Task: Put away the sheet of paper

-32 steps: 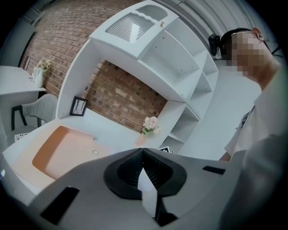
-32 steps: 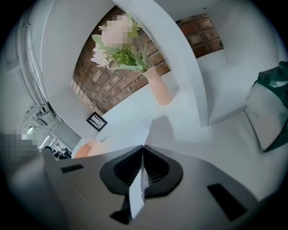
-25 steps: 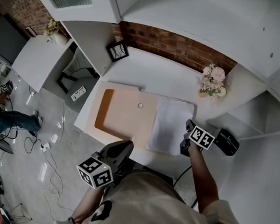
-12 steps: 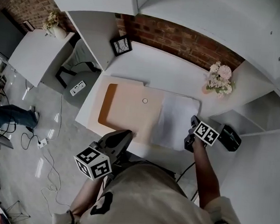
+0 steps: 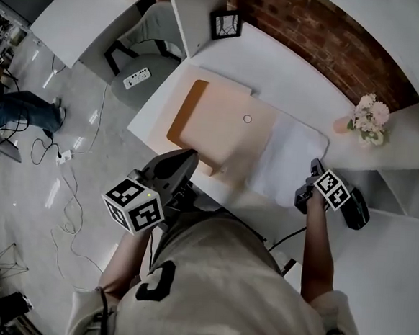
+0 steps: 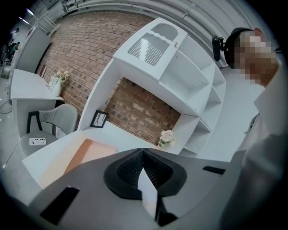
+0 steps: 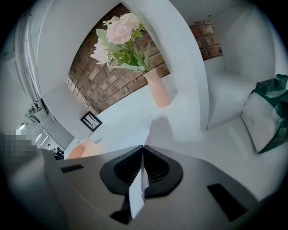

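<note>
A white sheet of paper (image 5: 291,159) lies flat on the white desk (image 5: 275,67), overlapping the right side of a peach mat (image 5: 216,124). My right gripper (image 5: 312,169) is shut and sits at the sheet's right edge; whether it touches the sheet I cannot tell. In the right gripper view the shut jaws (image 7: 142,150) point over the paper (image 7: 128,132). My left gripper (image 5: 190,156) is shut with nothing visibly in it, at the desk's front edge by the mat's near corner. The left gripper view shows its jaws (image 6: 143,153) with the mat (image 6: 87,152) beyond them.
A vase of pink flowers (image 5: 367,114) stands at the desk's back right and a framed picture (image 5: 226,23) at the back left. A small ring (image 5: 247,118) lies on the mat. A grey chair (image 5: 141,71) stands left of the desk. A green-and-white bag (image 7: 265,117) sits in the right shelf.
The head view has swung, so the desk now sits higher and more slanted. Both grippers keep about the same places by the desk, and the paper has not moved.
</note>
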Demonstrator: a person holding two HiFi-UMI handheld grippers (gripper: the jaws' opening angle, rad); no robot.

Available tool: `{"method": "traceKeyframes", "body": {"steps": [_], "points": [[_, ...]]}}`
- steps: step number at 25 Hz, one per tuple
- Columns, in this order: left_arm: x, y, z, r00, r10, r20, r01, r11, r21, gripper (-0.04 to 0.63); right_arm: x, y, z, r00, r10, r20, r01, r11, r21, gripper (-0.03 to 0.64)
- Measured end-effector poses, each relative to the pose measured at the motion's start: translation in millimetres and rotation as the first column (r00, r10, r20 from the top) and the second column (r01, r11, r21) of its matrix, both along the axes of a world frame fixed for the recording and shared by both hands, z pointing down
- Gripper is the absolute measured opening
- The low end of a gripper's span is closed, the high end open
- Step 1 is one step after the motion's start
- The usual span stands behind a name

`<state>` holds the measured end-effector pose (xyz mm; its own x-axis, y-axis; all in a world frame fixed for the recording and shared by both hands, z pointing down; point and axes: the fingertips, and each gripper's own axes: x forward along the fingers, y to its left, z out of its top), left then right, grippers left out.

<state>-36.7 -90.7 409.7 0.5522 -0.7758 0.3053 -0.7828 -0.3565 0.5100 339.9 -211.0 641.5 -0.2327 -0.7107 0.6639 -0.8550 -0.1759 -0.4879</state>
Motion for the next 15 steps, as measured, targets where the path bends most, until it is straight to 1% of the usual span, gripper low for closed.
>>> {"method": "traceKeyframes", "body": {"steps": [4,15], "points": [[3.0,4.5,2.0,1.000,-0.003,-0.009,0.003,1.000,-0.001,0.017,-0.2,-1.2,0.7,1.000,-0.006,-0.002,0.006,1.000,0.003,0.026],[15.2,4.2,5.2,0.998,0.050,-0.025,-0.050,0.999,0.007,0.017,-13.6,3.8,0.5,1.000,-0.021,0.013,0.021,1.000,0.009,0.026]]}}
